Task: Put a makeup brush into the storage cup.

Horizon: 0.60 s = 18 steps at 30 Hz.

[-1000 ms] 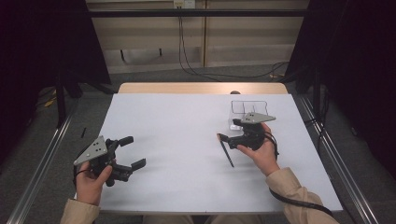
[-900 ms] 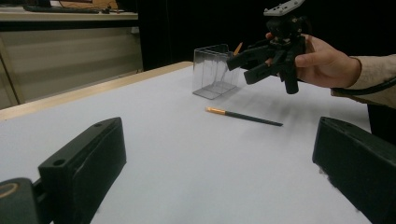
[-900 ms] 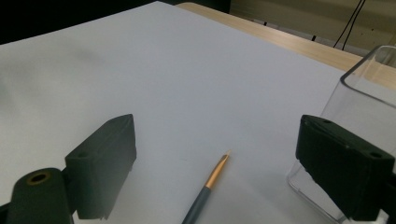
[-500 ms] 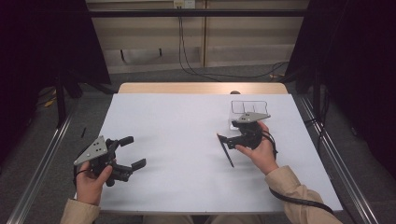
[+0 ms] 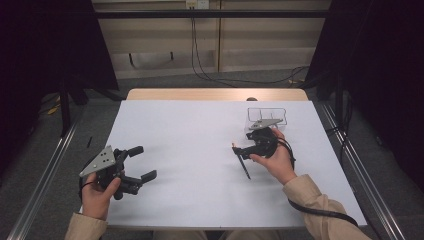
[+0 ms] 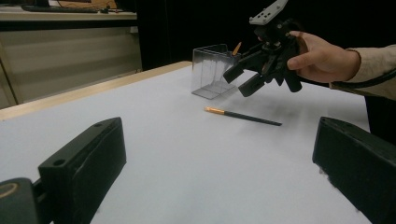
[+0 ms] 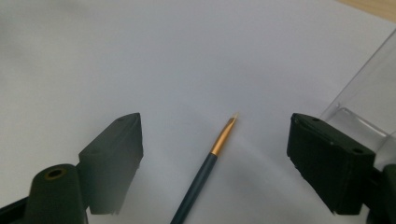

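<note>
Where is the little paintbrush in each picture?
High view: the paintbrush lies right of centre on the white table, beside the right claw.
Left gripper view: upper middle, below that claw.
Right gripper view: bottom centre, between the jaws.
Shared landmark: the clear box.

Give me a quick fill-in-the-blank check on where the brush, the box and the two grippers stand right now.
1. The paintbrush lies flat on the white ____.
2. The right gripper has its jaws on either side of the brush, not yet ____ it.
3. The clear box stands ____ on the table.
4. The left gripper holds ____.

Missing words: table; gripping; upright; nothing
</note>
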Available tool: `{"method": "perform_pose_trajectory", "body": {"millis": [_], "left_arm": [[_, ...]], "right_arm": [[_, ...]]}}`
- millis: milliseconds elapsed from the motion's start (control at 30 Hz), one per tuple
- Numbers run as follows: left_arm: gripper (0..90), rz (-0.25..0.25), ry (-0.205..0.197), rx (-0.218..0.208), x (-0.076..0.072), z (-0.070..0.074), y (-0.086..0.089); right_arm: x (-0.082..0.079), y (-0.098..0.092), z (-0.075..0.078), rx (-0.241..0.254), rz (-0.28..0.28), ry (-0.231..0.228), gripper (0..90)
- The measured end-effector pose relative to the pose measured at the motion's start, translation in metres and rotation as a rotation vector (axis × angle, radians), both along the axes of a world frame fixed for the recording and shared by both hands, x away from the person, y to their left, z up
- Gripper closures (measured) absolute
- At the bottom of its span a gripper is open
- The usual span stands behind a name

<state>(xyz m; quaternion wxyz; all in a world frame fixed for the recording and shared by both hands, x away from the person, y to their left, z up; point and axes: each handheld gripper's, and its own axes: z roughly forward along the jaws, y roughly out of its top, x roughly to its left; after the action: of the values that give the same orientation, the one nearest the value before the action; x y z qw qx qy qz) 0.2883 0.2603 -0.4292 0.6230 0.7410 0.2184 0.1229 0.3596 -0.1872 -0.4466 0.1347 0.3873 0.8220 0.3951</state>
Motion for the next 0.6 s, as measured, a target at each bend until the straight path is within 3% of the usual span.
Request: {"method": "perform_pose_trajectory", "body": {"millis": [400, 600], "left_arm": [[2.7, -0.005, 0.001, 0.000, 0.001, -0.001, 0.000], [2.7, -0.008, 0.002, -0.001, 0.001, 0.000, 0.000]], "right_arm": [[0.010, 0.010, -0.001, -0.092, -0.020, 0.157, 22.5], [0.015, 0.014, -0.003, -0.144, -0.025, 0.221, 31.7]]}}
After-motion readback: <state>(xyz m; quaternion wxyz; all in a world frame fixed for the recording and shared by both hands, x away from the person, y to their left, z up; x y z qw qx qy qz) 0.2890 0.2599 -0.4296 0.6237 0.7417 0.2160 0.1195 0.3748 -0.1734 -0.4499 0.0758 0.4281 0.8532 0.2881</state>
